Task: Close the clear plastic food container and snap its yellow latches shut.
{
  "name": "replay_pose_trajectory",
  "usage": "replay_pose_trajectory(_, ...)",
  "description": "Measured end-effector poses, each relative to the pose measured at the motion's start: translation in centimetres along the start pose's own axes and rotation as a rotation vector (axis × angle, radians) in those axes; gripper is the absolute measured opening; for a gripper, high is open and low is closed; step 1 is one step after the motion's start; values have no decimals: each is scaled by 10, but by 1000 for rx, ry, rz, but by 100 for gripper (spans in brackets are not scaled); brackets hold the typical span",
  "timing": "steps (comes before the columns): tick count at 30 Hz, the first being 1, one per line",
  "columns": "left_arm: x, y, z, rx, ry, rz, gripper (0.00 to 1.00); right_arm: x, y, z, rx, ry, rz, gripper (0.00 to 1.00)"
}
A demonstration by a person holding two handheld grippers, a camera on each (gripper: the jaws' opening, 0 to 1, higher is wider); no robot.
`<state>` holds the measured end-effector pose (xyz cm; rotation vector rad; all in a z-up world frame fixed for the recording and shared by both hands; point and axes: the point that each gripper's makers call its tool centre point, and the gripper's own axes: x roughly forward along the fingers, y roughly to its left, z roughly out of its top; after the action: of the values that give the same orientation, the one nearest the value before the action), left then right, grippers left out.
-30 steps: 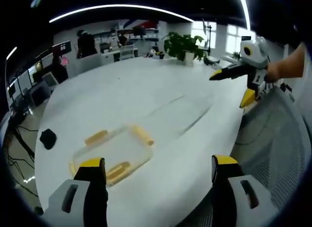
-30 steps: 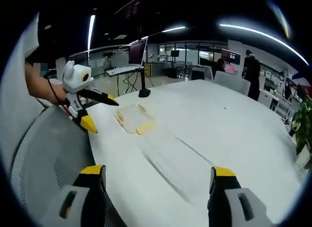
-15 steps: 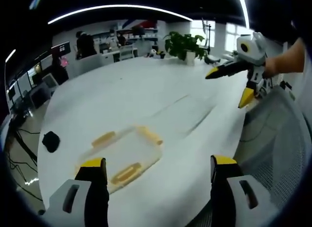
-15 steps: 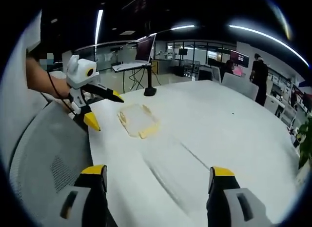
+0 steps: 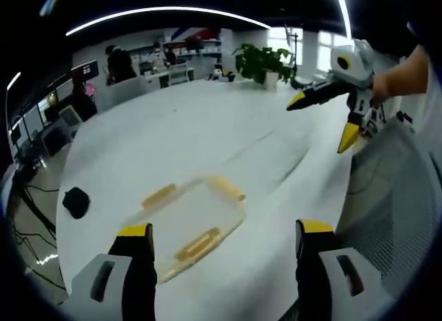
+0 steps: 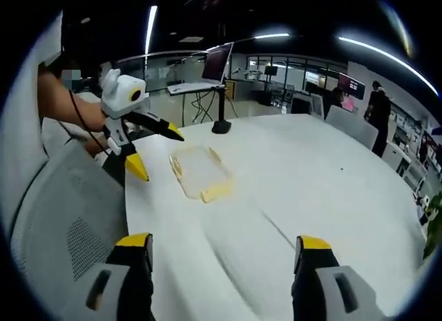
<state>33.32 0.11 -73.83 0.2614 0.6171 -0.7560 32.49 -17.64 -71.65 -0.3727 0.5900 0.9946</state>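
Indoor, bright overall. Light from long ceiling strips [image 5: 166,14], bent into arcs by fisheye; windows [image 5: 304,48] blown out in left gripper view. White desk [image 5: 193,134] evenly lit, mild sheen, shadows soft. Strong barrel distortion, edges smeared. Motion blur on desk surface in right gripper view, streaks mid-frame. Background figures soft, possibly out of focus. Ceiling dark in both.

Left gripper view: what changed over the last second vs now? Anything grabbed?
Nothing grabbed or released. The camera shifted: the clear container sits nearer the middle of the left gripper view and looks bigger in the right gripper view, so both tongs seem to have eased toward it. The left tongs and right tongs stay open and empty. The container lies as before on the white table, untouched.
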Motion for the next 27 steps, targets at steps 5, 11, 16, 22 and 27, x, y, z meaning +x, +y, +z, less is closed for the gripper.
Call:
replay_pose_trajectory(5,2,8,-4,30,21,-11,79,7,0,5,-33,15,10,82)
replay_pose_trajectory(11,3,19,-5,58,34,-22,78,16,1,7,-69,47,28,82)
replay_pose_trajectory(16,5,26,-7,89,51,-44,78,23,0,12,-84,59,41,82)
replay_pose_trajectory(22,7,33,-8,122,66,-64,78,30,-1,19,-120,77,64,82)
replay_pose_trajectory(27,7,38,-12,174,98,-95,77,36,-1,23,-150,93,89,82)
